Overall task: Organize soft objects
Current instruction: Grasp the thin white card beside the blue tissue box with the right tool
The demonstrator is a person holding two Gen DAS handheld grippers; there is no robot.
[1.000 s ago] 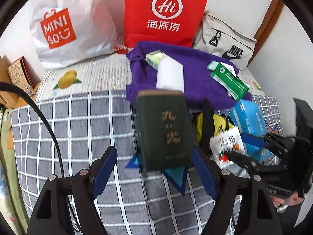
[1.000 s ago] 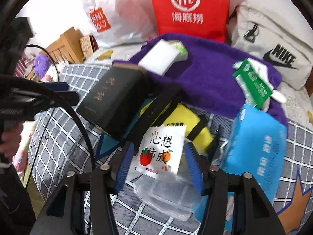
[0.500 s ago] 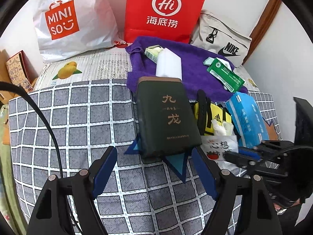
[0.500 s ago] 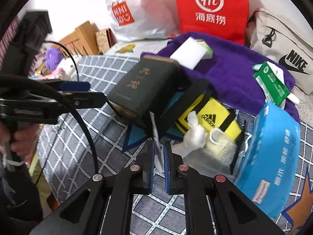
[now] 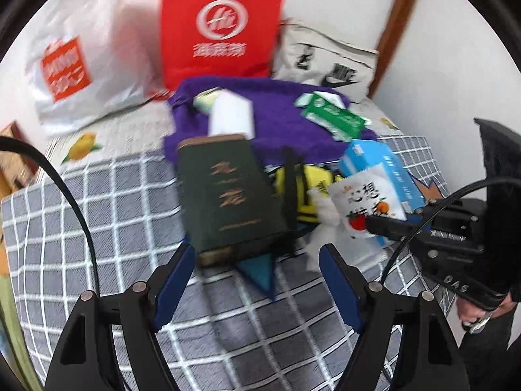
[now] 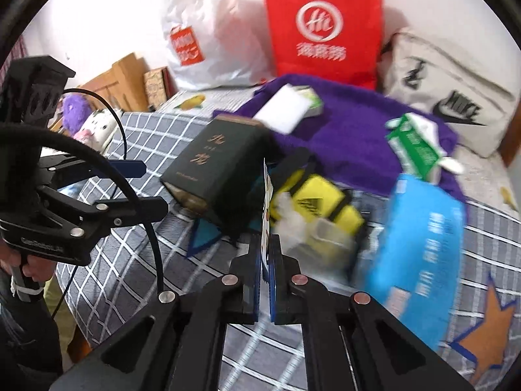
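My right gripper (image 6: 267, 247) is shut on a white snack packet (image 5: 364, 202) with fruit pictures, held edge-on (image 6: 266, 202) and lifted above the bed. A clear plastic bag (image 6: 312, 228) hangs below it. My left gripper (image 5: 257, 273) is open and empty, its jaws just short of the near end of a dark green box (image 5: 228, 198) that also shows in the right wrist view (image 6: 215, 166). A yellow pouch (image 6: 319, 202), a blue tissue pack (image 6: 420, 247) and a purple towel (image 6: 351, 130) lie behind.
A red bag (image 5: 221, 29), a white Miniso bag (image 5: 75, 65) and a Nike bag (image 5: 329, 65) stand along the wall. A white block (image 5: 232, 117) and a green carton (image 5: 335, 117) lie on the towel. The grey checked blanket (image 5: 114, 211) covers the bed.
My right gripper closed on the snack packet and lifted it with the plastic bag. My left gripper moved closer to the green box and stayed open.
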